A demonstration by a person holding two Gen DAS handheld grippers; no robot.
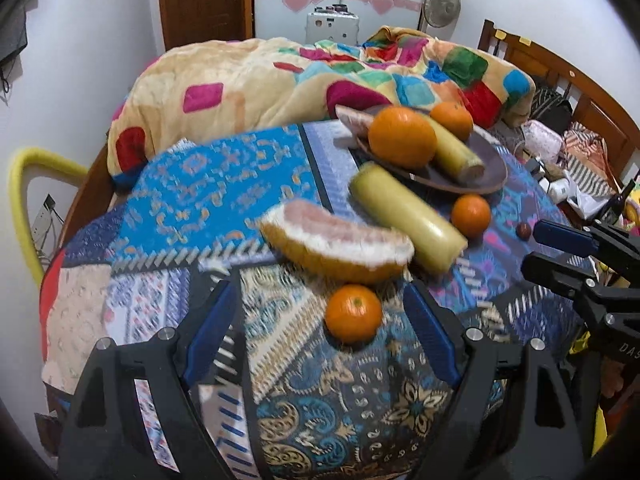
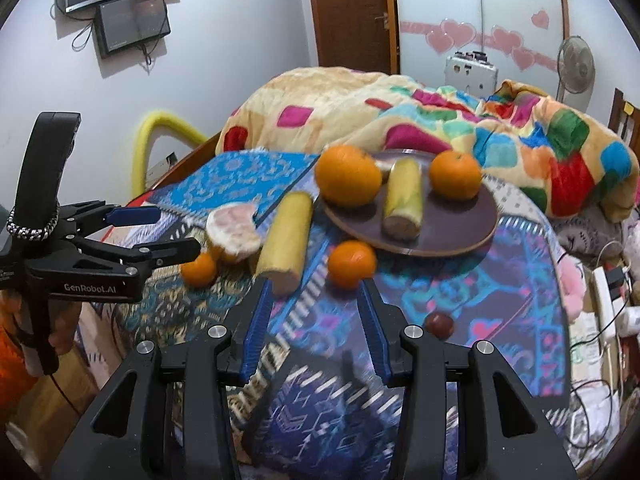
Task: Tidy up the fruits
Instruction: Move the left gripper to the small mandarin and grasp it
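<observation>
A brown plate (image 1: 480, 168) (image 2: 460, 232) holds a large orange (image 1: 402, 136), a smaller orange (image 1: 452, 120) and a yellow banana piece (image 1: 456, 152). On the patterned cloth lie a pomelo wedge (image 1: 336, 244) (image 2: 236, 228), a longer banana piece (image 1: 408, 220) (image 2: 286, 240), two small oranges and a tiny dark red fruit (image 2: 439, 324). My left gripper (image 1: 320, 288) (image 2: 178, 230) is open, and the near small orange (image 1: 353, 313) shows between its fingertips, untouched. My right gripper (image 2: 315, 286) (image 1: 534, 248) is open and empty, just short of the other small orange (image 2: 352, 264).
A colourful blanket (image 1: 280, 76) is heaped behind the plate. A wooden headboard (image 1: 560, 76) and clutter with cables (image 2: 600, 300) lie to the right. A yellow hoop (image 1: 20, 200) stands at the left edge. A person's hand (image 2: 60, 324) holds the left gripper's handle.
</observation>
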